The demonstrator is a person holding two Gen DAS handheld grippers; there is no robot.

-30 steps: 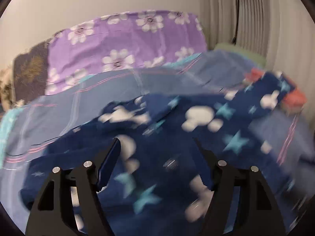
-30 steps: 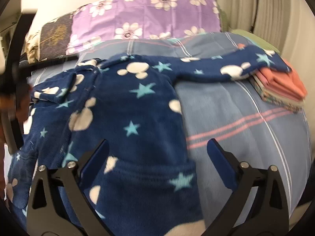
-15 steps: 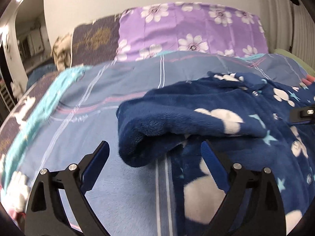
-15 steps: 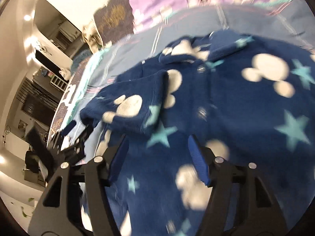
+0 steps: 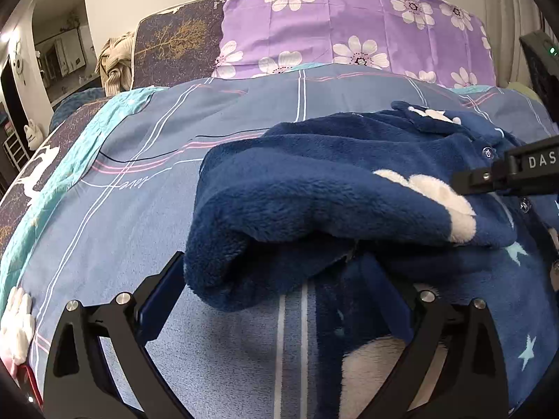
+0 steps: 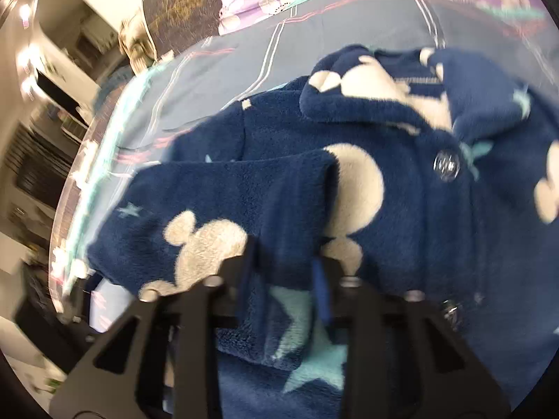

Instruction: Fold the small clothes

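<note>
Bedspread [image 5: 244,111]; sleeve [image 6: 223,209] pinch right-view only

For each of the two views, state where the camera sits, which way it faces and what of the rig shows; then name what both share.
Left wrist: on the left gripper, low over the bed, facing the purple floral pillow; its open fingers frame the folded sleeve, and the right gripper enters at right.
Right wrist: on the right gripper, looking down, fingers narrowed around the sleeve cuff.
Shared: the navy fleece pajama top, bed, pillow.
</note>
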